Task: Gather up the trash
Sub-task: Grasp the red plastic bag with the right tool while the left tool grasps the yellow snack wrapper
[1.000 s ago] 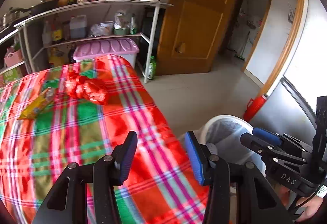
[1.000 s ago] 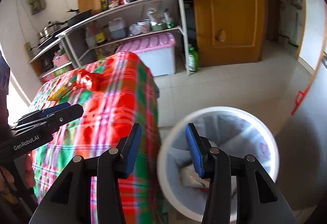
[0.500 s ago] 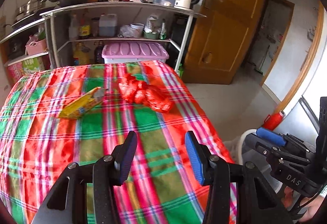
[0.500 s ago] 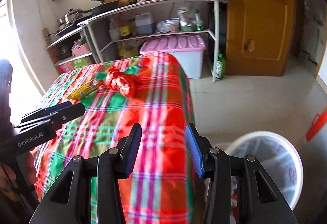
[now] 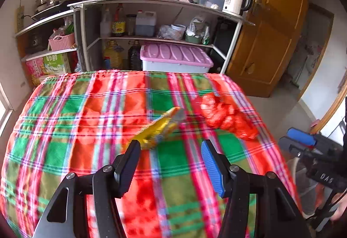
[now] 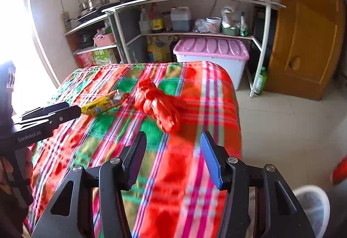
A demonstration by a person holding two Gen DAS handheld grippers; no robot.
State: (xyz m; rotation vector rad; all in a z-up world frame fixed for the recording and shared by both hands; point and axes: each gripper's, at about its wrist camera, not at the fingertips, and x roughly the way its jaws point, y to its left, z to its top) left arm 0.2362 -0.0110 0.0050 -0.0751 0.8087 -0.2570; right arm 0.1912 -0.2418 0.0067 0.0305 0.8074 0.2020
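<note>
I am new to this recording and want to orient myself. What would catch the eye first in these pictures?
First, the bright plaid tablecloth covering the table, with two pieces of trash on it: a yellow wrapper near the middle and a crumpled red plastic bag beside it, towards the door side. The left gripper faces the wrapper and the right gripper the bag; both are empty, jaws opening.

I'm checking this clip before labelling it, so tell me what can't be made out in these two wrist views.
- Yellow wrapper: print unreadable, motion blur, both views; the left gripper covers its near end in the left view.
- Red plastic bag: contents hidden, bunched and blurred.
- White bin: inside unseen, cut off by the frame edge and the right gripper.
- Both grippers' jaws are opening, nothing between them.
</note>
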